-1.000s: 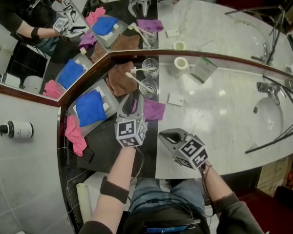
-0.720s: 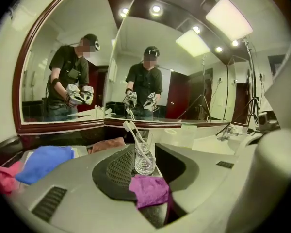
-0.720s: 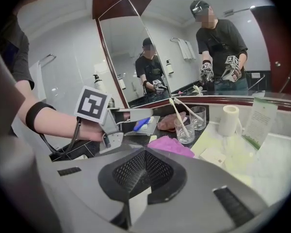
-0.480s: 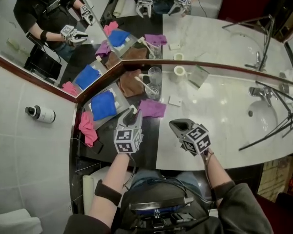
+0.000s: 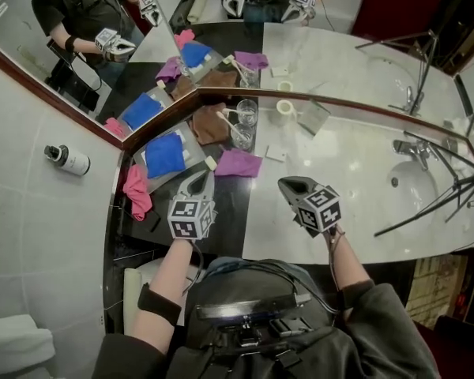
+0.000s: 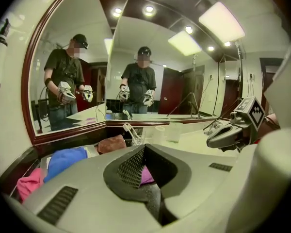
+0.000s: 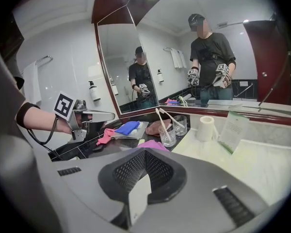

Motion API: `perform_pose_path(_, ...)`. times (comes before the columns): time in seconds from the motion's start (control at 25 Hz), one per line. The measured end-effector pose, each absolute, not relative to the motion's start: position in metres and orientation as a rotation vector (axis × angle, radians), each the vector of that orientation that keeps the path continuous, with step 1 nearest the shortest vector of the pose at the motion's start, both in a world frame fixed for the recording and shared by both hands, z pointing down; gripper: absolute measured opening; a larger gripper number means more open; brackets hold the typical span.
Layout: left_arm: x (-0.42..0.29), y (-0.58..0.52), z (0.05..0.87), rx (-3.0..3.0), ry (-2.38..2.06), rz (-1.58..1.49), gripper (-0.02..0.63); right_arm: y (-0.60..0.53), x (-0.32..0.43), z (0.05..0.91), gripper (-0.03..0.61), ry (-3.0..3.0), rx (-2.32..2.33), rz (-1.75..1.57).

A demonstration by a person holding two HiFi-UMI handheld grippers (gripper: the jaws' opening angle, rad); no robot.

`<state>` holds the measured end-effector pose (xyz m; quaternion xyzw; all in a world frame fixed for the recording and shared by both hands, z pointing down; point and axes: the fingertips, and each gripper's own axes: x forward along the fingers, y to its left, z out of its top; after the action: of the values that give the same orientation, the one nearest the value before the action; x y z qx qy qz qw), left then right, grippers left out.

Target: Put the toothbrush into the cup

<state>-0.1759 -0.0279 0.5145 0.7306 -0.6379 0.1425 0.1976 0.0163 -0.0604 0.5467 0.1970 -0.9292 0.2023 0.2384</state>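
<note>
Toothbrush (image 7: 161,120) stands tilted in the cup (image 7: 168,136). Second glass (image 7: 180,125), with its own brush, just behind the cup. Left gripper (image 5: 197,178) on the cup's person side: jaws just clamped together, nothing between. Right gripper (image 5: 288,184) to the cup's right, clenched.

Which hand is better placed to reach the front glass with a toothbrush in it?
Probably left: the left claw, whose jaws have just closed empty, sits nearer the glass and points toward it. The right claw, shut, hangs farther right over the marble counter.
</note>
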Motion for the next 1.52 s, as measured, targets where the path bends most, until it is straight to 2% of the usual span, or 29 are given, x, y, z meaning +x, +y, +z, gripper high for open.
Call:
perform_pose_path(0.68,-0.153,0.008,0.538,2.027,-1.682,0.416,0.002,-0.040,0.046,0.558,0.018,-2.508,0.630,0.609)
perform_pose_path(1.04,-0.150,0.003,0.531,2.086,-1.669,0.441,0.002,-0.044,0.035,0.562,0.018,-2.510,0.637,0.615)
perform_pose_path(1.32,-0.161,-0.003,0.528,2.118,-1.670,0.445,0.002,-0.070,-0.001,0.563,0.023,-2.491,0.645,0.476)
perform_pose_path(1.52,-0.174,0.000,0.537,2.115,-1.640,0.442,0.002,-0.106,-0.053,0.560,0.139,-2.462,0.611,0.321)
